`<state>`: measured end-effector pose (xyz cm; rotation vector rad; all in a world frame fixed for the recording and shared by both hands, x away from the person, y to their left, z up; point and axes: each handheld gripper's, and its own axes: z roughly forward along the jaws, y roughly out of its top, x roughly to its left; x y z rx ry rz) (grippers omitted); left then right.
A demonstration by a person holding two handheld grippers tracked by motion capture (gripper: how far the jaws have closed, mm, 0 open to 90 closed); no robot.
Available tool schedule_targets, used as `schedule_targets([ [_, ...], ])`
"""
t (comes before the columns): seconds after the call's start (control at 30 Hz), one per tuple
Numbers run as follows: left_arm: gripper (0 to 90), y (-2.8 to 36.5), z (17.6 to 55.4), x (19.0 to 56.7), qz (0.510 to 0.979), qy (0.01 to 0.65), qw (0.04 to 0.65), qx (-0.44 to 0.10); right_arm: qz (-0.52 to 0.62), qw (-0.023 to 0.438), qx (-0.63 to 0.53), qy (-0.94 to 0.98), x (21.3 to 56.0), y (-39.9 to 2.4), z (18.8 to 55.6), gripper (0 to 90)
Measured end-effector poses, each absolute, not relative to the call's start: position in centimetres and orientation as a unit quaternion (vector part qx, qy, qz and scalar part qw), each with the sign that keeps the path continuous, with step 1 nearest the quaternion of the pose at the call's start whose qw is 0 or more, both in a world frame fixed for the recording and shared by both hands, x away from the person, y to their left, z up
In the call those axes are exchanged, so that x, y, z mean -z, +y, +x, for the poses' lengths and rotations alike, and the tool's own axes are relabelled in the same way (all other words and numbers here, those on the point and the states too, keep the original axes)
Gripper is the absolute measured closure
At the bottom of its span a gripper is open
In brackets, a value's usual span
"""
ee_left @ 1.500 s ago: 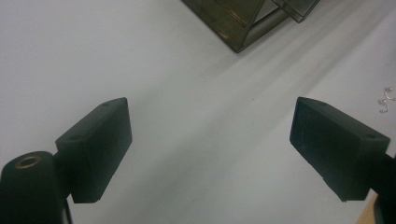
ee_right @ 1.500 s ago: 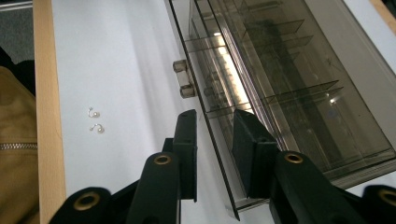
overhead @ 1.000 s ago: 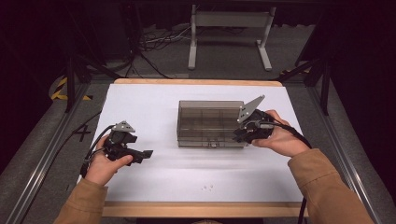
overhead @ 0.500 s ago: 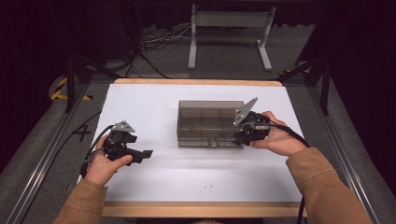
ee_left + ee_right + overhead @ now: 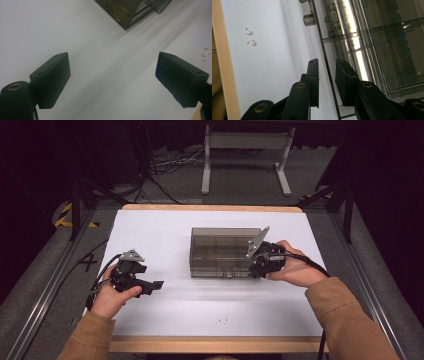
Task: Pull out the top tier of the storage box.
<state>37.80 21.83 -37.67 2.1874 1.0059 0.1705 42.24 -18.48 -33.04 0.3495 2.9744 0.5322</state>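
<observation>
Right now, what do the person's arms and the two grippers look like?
Both forearms wear tan-brown sleeves. Each hand carries a black gripper: the left gripper and right gripper each have a grey three-cornered plate on top and a black trailing cable. Their jaws are flat, blocky and matt black, with brass-coloured rivets at the pivots.

Bright light floods the white table (image 5: 165, 235) while the surrounding floor sinks into near-black. Glare streaks the smoky clear box (image 5: 362, 37) in the right gripper view, soft banded shadows cross the sheet, and the nearest jaws blur.
</observation>
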Motion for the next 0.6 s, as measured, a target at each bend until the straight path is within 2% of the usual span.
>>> schedule_targets([
  [0.6, 13.2, 21.84, 37.81, 37.66, 0.847, 0.389, 0.356, -0.065, 0.105, 0.051, -0.138, 0.984, 32.98, -17.74, 42.26, 83.1],
])
